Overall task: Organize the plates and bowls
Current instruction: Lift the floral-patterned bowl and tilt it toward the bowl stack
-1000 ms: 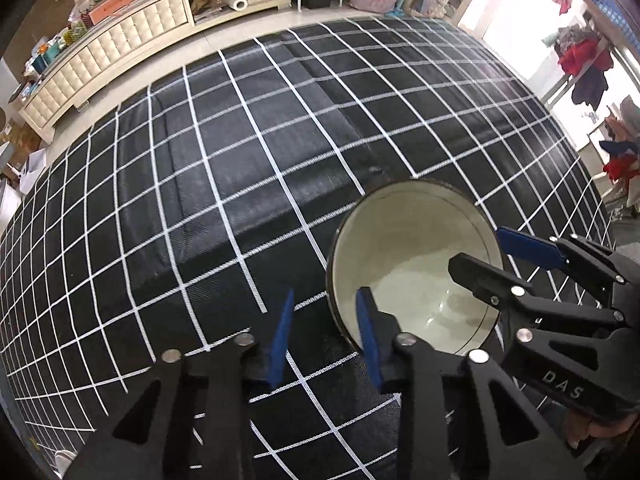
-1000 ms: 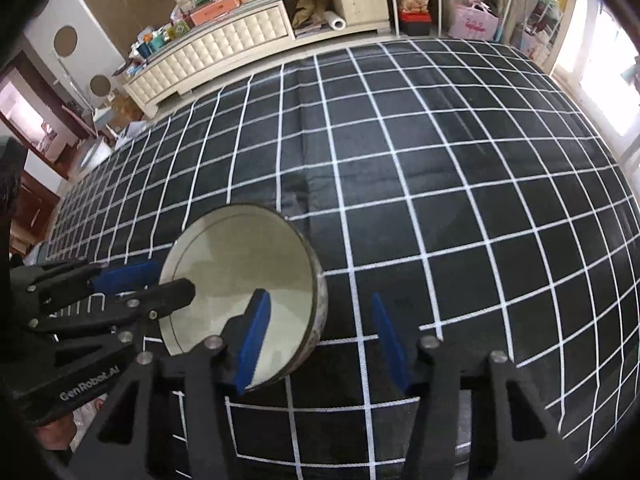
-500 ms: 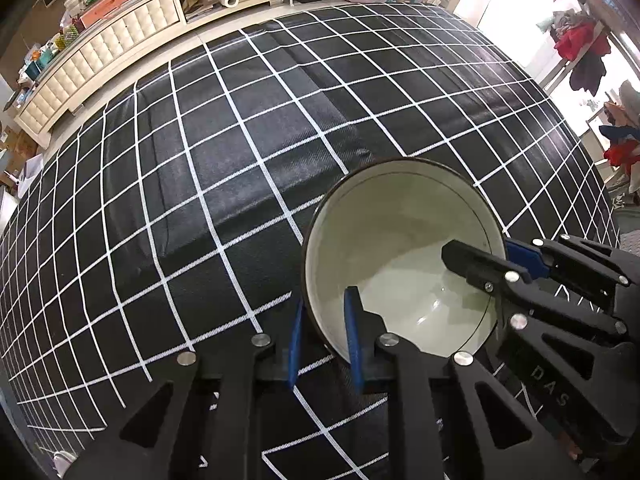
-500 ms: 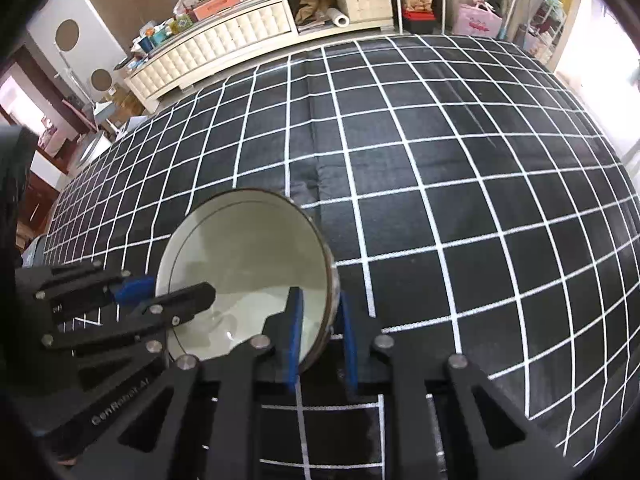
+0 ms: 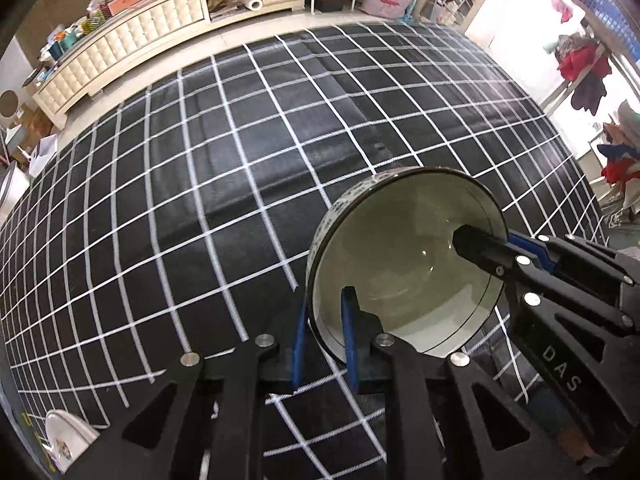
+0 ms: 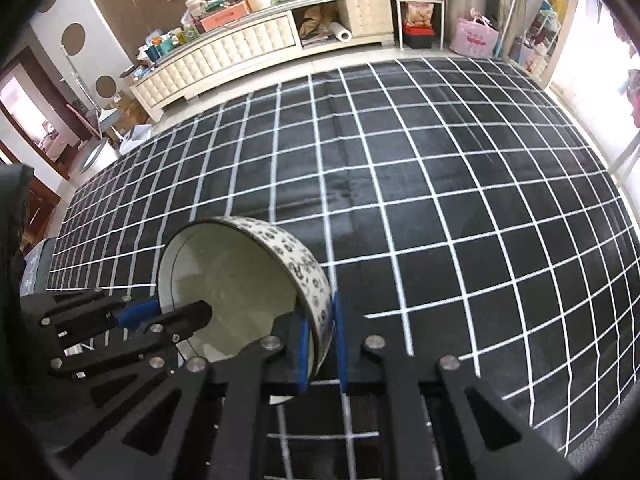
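Observation:
A pale bowl [image 5: 404, 264] with a dark rim and a black-and-white patterned outside [image 6: 240, 280] is held tilted above the black grid cloth [image 5: 208, 184]. My left gripper [image 5: 324, 328] is shut on its near-left rim, one blue pad inside and one outside. My right gripper [image 6: 322, 344] is shut on the opposite rim in the same way. Each gripper shows in the other's view: the right gripper [image 5: 516, 256] at the bowl's right edge, the left gripper [image 6: 160, 316] at its left edge.
The cloth [image 6: 440, 200] covers the whole table. A white plate [image 5: 64, 440] with a printed picture peeks in at the lower left corner of the left wrist view. Beyond the table stand a cream cabinet [image 6: 248, 52] and cluttered shelves.
Both grippers went from open beside the bowl to shut on its rim. The bowl has since lifted and tilted, showing its patterned side.

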`<state>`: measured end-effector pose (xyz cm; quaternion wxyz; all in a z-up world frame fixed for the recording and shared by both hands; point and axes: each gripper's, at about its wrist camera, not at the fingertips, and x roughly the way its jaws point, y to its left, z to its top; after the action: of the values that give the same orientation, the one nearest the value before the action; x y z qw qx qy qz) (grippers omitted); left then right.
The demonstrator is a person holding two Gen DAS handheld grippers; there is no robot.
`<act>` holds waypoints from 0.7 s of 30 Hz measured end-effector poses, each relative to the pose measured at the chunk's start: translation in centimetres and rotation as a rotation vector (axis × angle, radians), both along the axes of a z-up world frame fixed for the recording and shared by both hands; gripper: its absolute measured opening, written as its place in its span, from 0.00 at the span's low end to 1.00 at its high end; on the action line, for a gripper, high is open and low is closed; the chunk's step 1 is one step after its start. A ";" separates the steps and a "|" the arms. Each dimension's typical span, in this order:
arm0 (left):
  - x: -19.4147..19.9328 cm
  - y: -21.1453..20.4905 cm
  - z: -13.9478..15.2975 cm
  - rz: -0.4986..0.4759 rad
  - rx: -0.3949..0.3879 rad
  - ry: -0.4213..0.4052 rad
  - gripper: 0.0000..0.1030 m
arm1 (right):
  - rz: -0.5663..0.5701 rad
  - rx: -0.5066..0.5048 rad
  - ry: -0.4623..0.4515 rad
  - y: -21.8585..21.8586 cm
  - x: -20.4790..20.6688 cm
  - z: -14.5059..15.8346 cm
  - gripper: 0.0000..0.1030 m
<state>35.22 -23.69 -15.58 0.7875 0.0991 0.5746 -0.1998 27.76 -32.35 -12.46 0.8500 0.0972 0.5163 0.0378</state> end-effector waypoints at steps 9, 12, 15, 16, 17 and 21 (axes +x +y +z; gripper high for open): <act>-3.9 4.5 4.9 0.038 -0.025 -0.060 0.14 | 0.014 0.044 -0.017 2.5 -2.4 3.3 0.13; -5.4 6.5 6.2 0.055 -0.036 -0.078 0.14 | 0.030 0.046 -0.024 3.9 -3.3 4.4 0.13; -6.8 8.4 7.2 0.078 -0.047 -0.084 0.14 | 0.049 0.035 -0.035 5.7 -4.2 5.4 0.13; -7.2 9.0 7.4 0.084 -0.049 -0.085 0.14 | 0.054 0.034 -0.035 6.2 -4.4 5.5 0.13; -7.7 9.9 7.7 0.092 -0.054 -0.088 0.14 | 0.060 0.036 -0.033 6.8 -4.7 5.6 0.13; -9.4 13.1 8.3 0.130 -0.078 -0.091 0.14 | 0.088 0.051 -0.017 9.1 -5.5 5.7 0.13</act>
<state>25.86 -10.55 -7.30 0.8274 0.0399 0.5350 -0.1660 22.22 -23.28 -6.77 0.8490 0.0956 0.5119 0.0892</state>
